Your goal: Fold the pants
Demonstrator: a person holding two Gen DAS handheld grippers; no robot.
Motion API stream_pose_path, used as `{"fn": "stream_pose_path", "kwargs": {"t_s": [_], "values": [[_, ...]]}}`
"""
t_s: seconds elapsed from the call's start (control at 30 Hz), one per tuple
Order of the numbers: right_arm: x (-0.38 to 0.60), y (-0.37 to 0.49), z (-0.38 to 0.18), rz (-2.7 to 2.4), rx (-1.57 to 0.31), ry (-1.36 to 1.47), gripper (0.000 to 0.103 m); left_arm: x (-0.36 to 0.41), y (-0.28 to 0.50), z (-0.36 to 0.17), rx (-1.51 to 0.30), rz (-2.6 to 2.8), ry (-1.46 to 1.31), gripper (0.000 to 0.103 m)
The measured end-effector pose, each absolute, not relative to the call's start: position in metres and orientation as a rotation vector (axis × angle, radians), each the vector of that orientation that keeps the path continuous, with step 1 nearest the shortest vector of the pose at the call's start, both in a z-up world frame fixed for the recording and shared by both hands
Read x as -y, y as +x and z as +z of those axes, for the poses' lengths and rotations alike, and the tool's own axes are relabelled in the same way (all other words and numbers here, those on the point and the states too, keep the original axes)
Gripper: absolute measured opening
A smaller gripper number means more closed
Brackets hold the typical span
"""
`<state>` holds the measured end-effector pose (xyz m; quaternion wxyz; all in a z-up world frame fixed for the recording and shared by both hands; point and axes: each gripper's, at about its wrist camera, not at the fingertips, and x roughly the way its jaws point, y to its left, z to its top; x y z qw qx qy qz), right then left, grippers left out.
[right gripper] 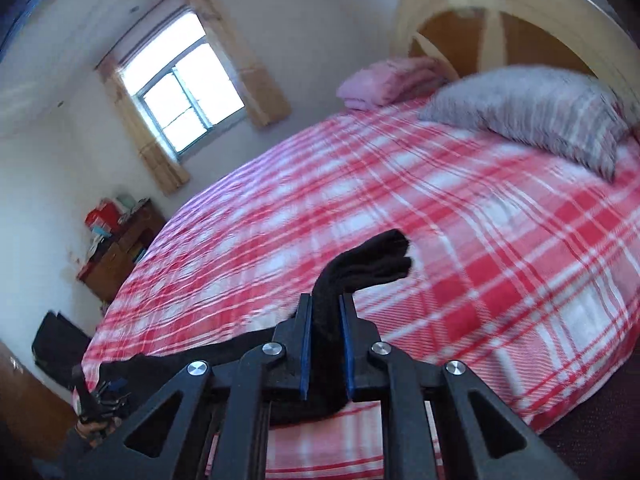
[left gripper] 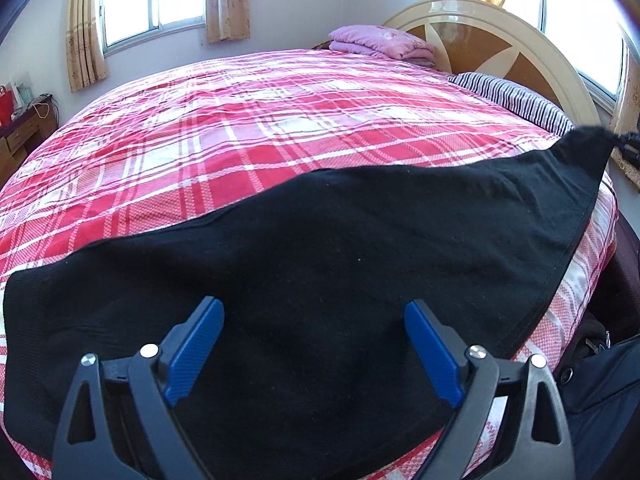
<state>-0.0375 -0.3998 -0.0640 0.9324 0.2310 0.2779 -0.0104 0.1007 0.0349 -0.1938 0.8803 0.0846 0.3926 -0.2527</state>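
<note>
The black pants [left gripper: 320, 248] lie spread across the near edge of a bed with a red and white plaid sheet [left gripper: 248, 128]. My left gripper [left gripper: 314, 312] is open, its blue pads wide apart just above the black cloth, holding nothing. My right gripper [right gripper: 325, 304] is shut on a bunched end of the pants [right gripper: 372, 260], which sticks up past the fingertips. In the left wrist view that lifted corner [left gripper: 584, 140] rises at the right edge, pinched by the right gripper [left gripper: 624, 148]. The left gripper shows small at lower left in the right wrist view [right gripper: 100, 400].
A striped pillow [left gripper: 516, 96] and a folded pink blanket [left gripper: 380, 44] lie by the curved headboard [left gripper: 492, 28]. A wooden desk [right gripper: 120, 248] with small items stands by the far wall under a window [right gripper: 184, 80]. A dark bag [right gripper: 56, 344] sits on the floor.
</note>
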Motion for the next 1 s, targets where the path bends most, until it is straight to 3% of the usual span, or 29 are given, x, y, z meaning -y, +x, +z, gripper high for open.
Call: {"fn": "stream_pose_path", "kwargs": {"t_s": [0.23, 0.4, 0.83, 0.93, 1.0], "values": [[0.297, -0.011, -0.027, 0.182, -0.565, 0.307, 0.013, -0.035, 0.101, -0.193, -0.826, -0.535, 0.172, 0.094], [0.224, 0.016, -0.033, 0.305, -0.619, 0.206, 0.013, -0.035, 0.101, -0.193, -0.825, -0.538, 0.172, 0.094], [0.087, 0.071, -0.161, 0.442, -0.9, -0.024, 0.013, -0.029, 0.094, -0.172, -0.812, -0.594, 0.085, 0.094], [0.082, 0.075, -0.179, 0.459, -0.991, -0.055, 0.025, -0.015, 0.088, -0.163, -0.789, -0.636, 0.093, 0.094], [0.087, 0.073, -0.173, 0.528, -1.013, -0.021, 0.049, -0.001, 0.086, -0.158, -0.787, -0.689, 0.08, 0.094]]}}
